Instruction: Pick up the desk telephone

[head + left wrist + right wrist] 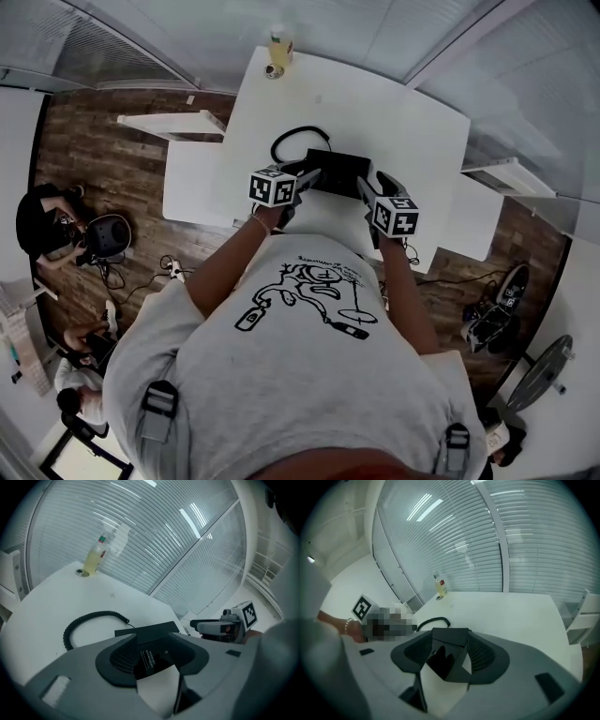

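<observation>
Lying crosswise: desk telephone (336,172)

Black telephone (337,173) and coiled cord (289,138), white table (403,122), pale yellow bottle (279,47).

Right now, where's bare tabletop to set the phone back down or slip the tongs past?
Bare: the wide stretch between the bottle and the coiled cord, and the right side of the table beyond the telephone. Crowded: the near edge, where the left tongs and right tongs flank the telephone.
</observation>
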{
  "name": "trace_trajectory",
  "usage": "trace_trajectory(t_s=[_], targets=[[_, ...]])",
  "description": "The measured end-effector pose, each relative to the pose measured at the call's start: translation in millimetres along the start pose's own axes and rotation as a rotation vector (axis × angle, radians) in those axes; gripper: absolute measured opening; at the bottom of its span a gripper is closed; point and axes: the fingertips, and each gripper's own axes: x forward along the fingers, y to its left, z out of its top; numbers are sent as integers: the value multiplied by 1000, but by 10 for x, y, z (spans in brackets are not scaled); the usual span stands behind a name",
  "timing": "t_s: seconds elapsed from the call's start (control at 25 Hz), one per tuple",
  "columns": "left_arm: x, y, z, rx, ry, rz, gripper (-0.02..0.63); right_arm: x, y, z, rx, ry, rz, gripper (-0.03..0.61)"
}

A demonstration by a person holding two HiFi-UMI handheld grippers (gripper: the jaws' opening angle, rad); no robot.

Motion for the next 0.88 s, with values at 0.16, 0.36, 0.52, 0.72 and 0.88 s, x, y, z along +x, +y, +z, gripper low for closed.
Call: trace_trajectory(t_s=[0.16,0.36,0.52,0.72,0.88], targets=[[177,217,-205,-42,58,1,219,173,-100,-177,51,49,15,215],[296,436,-370,-130,86,-15,247,332,-183,-351,126,86,50,235],[353,486,-419,-177,106,-45,262,426,-203,-433,151,110,72,238],[435,471,-424,-218,116,-84,272,519,-176,-520,173,139,103,238],[471,465,-430,-222,127,-90,272,559,-171,-572,165,157,113,236]])
